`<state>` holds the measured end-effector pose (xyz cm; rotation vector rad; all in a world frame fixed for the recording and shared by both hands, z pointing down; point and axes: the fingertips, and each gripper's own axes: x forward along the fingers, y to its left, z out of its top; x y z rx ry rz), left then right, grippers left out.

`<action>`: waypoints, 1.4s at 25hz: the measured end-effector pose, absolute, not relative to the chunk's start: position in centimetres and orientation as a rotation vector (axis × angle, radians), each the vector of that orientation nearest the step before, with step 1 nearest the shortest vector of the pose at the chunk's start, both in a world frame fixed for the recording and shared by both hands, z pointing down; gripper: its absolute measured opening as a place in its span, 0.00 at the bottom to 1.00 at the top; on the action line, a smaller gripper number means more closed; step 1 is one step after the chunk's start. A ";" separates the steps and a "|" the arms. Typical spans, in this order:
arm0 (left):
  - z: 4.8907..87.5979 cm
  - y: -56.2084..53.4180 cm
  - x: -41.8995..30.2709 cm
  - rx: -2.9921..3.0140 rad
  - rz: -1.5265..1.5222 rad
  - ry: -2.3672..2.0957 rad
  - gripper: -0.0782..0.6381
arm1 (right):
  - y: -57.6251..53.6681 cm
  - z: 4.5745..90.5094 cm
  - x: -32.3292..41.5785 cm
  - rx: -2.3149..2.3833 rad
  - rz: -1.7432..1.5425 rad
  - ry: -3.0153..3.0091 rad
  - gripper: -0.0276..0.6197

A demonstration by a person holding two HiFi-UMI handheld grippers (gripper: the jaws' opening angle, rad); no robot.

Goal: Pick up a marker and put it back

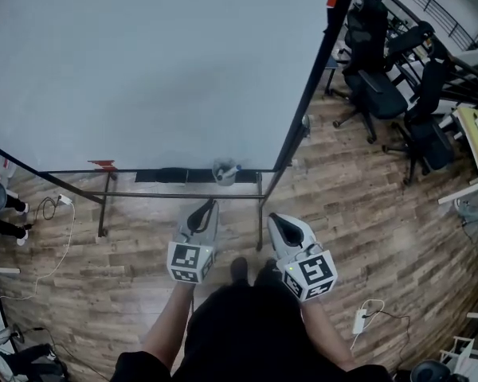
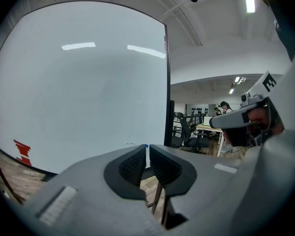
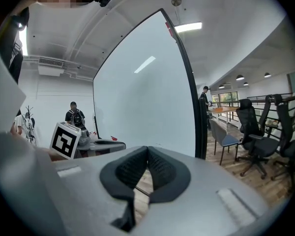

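A clear cup [image 1: 225, 172] with a marker [image 1: 233, 168] in it hangs on the whiteboard's bottom rail [image 1: 183, 173]. My left gripper [image 1: 210, 203] sits just below the cup, pointing at it. Its jaws stand a narrow slit apart with nothing between them, and a small blue tip [image 2: 146, 145] shows just past the left gripper [image 2: 147, 154]. My right gripper [image 1: 272, 217] hovers lower right of the cup, near the board's right leg. In its own view the right gripper [image 3: 147, 150] has its pads touching at the tips, empty. No marker is held.
The big whiteboard [image 1: 143, 70] fills the space ahead, with a black eraser [image 1: 161, 175] on its rail and a red mark [image 1: 103, 165] beside it. Office chairs [image 1: 374, 78] stand to the right. Cables [image 1: 52, 213] and a power strip [image 1: 358, 321] lie on the wooden floor.
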<state>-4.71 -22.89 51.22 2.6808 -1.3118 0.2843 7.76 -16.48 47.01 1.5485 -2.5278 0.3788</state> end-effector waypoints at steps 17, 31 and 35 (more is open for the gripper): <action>48.3 -13.0 -4.1 2.677 0.230 -1.332 0.12 | -7.2 45.3 9.0 1.570 0.325 -2.547 0.05; 46.8 1.0 -2.9 2.654 0.230 -1.302 0.12 | 3.2 44.1 10.5 1.578 0.384 -2.685 0.05; 46.9 3.8 -3.4 2.636 0.244 -1.313 0.12 | 4.9 44.6 9.3 1.529 0.330 -2.680 0.05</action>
